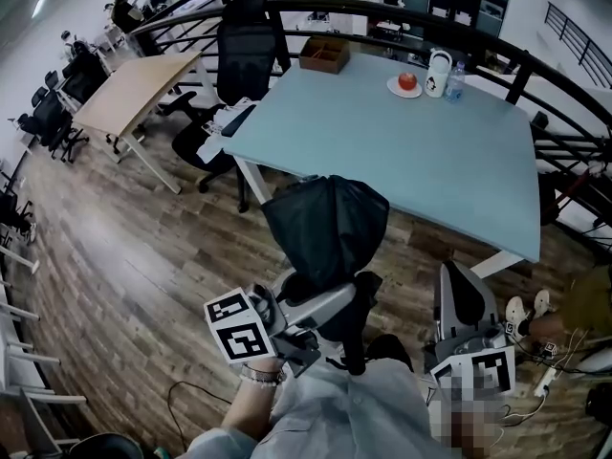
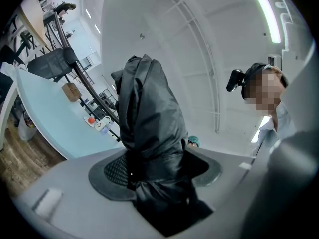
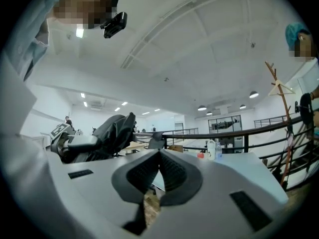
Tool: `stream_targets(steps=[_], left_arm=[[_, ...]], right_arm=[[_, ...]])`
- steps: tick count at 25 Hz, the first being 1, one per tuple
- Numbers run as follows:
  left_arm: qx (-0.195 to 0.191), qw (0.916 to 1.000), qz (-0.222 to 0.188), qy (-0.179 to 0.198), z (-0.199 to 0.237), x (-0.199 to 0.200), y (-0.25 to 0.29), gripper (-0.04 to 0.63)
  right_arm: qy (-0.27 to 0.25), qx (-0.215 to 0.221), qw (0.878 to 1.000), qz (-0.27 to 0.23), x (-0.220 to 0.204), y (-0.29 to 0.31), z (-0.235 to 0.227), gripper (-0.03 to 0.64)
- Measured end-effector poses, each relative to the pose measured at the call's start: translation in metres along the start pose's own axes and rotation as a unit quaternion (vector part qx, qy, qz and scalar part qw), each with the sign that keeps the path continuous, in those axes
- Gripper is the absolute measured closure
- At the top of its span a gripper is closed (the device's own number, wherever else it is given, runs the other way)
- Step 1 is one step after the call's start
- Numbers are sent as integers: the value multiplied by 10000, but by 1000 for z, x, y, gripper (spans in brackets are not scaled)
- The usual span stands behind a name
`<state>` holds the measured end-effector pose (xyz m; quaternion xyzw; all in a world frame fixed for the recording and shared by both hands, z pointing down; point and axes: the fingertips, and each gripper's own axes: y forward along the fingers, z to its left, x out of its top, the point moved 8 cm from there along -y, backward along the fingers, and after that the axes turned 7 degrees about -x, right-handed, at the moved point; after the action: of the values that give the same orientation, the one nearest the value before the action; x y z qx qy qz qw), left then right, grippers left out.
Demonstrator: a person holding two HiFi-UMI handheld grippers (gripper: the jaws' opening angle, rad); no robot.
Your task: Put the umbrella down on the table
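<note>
A folded black umbrella [image 1: 325, 226] hangs in the air just in front of the near edge of the light blue table [image 1: 411, 151]. My left gripper [image 1: 337, 302] is shut on its lower part, canopy bundle pointing up. In the left gripper view the umbrella [image 2: 149, 118] fills the space between the pads of the left gripper [image 2: 154, 172], and the table [image 2: 40, 118] lies off to the left. My right gripper [image 1: 465, 304] is low at the right, shut with nothing in it. In the right gripper view the right gripper [image 3: 159, 158] has its jaws meeting at the tips, with the umbrella [image 3: 112, 131] to its left.
On the table's far side stand a wooden box [image 1: 324, 54], a plate with a red apple [image 1: 406, 82], a white jug [image 1: 438, 73] and a bottle [image 1: 455, 81]. A black office chair [image 1: 244, 55] sits at the table's left. A dark railing [image 1: 535, 75] curves behind.
</note>
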<state>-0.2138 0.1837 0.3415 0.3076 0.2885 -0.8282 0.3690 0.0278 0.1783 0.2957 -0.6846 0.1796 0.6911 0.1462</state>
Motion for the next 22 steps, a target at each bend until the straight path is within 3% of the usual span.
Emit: stream_targets(steps=[10,22], left_arm=[[65,10000,-49,-28,12,7,-1,308],[234,9996,-34,-145,55,21,34,308]], right_arm=[[-34,151,9998,105,-1,20,3,618],[59,267,9993,252,-12,80,-33,619]])
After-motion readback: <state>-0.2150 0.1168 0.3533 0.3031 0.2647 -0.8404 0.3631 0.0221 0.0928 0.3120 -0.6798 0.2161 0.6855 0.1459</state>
